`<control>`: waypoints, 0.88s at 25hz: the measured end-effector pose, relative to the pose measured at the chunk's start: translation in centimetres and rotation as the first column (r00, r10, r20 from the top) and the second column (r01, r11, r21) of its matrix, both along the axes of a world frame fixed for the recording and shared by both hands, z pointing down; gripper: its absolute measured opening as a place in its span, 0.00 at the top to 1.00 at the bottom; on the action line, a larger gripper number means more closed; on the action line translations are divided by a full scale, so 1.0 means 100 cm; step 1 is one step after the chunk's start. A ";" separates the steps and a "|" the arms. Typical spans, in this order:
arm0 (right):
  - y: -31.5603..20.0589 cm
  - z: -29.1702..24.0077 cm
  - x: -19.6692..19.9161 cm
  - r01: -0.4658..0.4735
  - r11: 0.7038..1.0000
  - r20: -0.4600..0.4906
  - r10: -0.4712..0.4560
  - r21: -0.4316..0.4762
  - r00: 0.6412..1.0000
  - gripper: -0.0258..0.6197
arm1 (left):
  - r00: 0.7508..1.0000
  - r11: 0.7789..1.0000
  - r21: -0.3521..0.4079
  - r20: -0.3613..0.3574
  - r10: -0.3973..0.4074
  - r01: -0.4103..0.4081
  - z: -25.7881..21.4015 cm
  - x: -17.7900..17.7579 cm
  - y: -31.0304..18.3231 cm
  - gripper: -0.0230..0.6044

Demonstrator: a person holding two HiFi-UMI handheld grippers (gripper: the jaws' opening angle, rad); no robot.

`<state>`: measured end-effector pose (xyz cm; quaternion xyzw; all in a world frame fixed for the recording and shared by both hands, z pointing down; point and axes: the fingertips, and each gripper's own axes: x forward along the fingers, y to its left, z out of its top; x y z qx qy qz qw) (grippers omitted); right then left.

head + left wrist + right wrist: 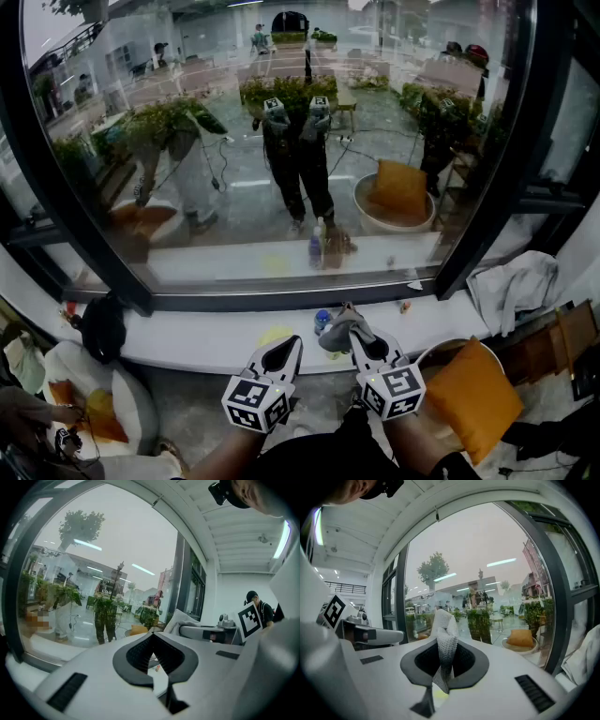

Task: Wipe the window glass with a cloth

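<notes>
A large window pane in a black frame fills the upper head view, above a white sill. My right gripper is shut on a grey-white cloth, held just short of the sill below the glass. In the right gripper view the cloth stands bunched upright between the closed jaws, with the window pane ahead. My left gripper hovers beside it, jaws closed with nothing between them; its own view shows the left gripper empty, facing the window pane.
On the sill lie a small bottle with a blue cap and a yellow patch. A grey cloth lies at the sill's right end. An orange cushion sits in a round chair lower right; a white chair with a person's hand is lower left.
</notes>
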<state>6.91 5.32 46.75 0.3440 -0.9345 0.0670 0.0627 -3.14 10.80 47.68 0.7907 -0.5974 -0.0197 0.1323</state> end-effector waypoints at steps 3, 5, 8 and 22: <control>0.002 0.000 -0.002 -0.001 1.000 -0.004 0.001 0.001 1.000 0.90 | 1.000 1.000 0.000 -0.001 -0.002 0.002 -0.001 -0.003 0.002 0.95; 0.003 0.000 -0.004 -0.002 1.000 -0.004 0.002 0.001 1.000 0.90 | 1.000 1.000 -0.001 -0.002 -0.005 0.005 0.000 -0.004 0.004 0.95; 0.003 0.001 -0.005 -0.001 1.000 -0.003 0.001 -0.001 1.000 0.90 | 1.000 1.000 -0.001 -0.003 -0.009 0.009 0.001 -0.006 0.006 0.95; -0.005 -0.004 -0.006 -0.004 1.000 0.005 0.004 0.010 1.000 0.90 | 1.000 1.000 -0.007 -0.009 -0.016 0.016 0.005 -0.009 0.000 0.95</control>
